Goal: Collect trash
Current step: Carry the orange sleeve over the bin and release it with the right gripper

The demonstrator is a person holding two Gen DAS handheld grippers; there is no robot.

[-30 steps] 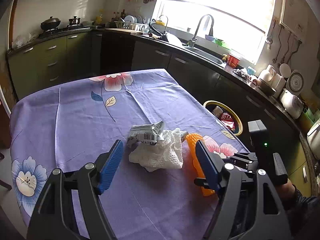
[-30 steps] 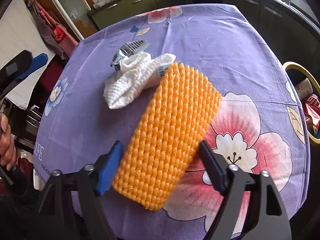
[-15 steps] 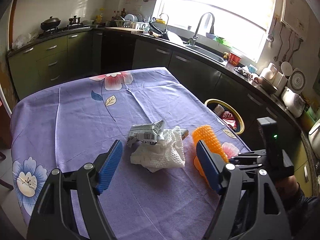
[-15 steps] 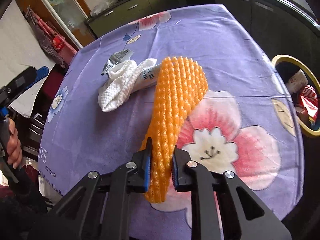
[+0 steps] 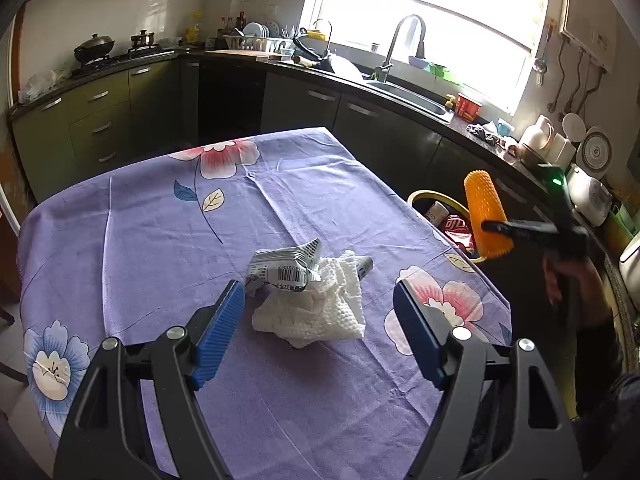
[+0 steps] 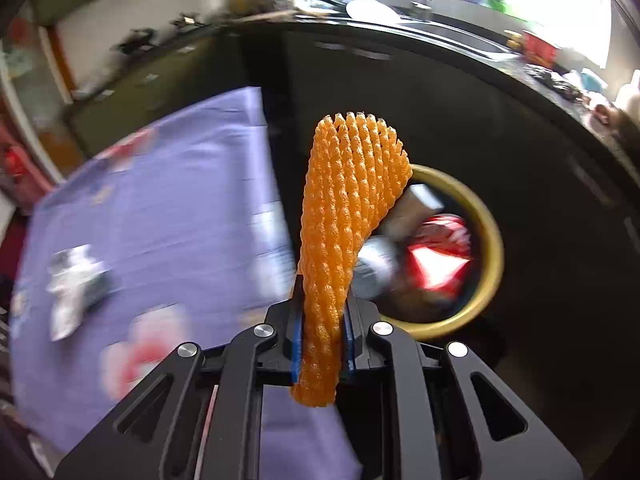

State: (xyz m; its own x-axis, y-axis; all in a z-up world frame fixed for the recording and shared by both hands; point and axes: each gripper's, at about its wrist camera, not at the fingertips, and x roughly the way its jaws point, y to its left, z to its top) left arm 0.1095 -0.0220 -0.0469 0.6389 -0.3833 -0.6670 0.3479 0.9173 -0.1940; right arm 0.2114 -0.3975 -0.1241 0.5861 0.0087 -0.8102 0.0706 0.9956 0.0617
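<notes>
In the kitchen, the left gripper (image 5: 318,322) hovers low over the table's purple flowered tablecloth (image 5: 160,240), its blue-padded jaws standing wide apart with nothing pressed between them. Just ahead of its blue pads (image 5: 222,332) lies the trash on the cloth: a crumpled white foam net (image 5: 316,312), and, touching it on its far side, a crushed silver wrapper (image 5: 286,266) printed with a barcode. Neither pad touches the pile.

To the right, past the table's edge, the right gripper (image 6: 322,338) is clamped on an orange foam fruit net (image 6: 344,216); its jaws have just been closing, and the frames show the net squeezed flat between the two pads, its lower end poking out behind them and its longer end standing up in front. From the left wrist view the same orange net (image 5: 486,216) is seen raised in the air beside the table corner, held by the black tool in a person's hand (image 5: 560,276).

Beyond and below the held net stands a yellow-rimmed waste bin (image 6: 490,240) on the floor by the dark cabinets, already holding a red packet (image 6: 440,256) and other pale scraps too blurred to name. The net hangs in front of the bin's mouth, not in it.

Farther back run the counter, a sink with a tall faucet (image 5: 400,40) and a bright window.
</notes>
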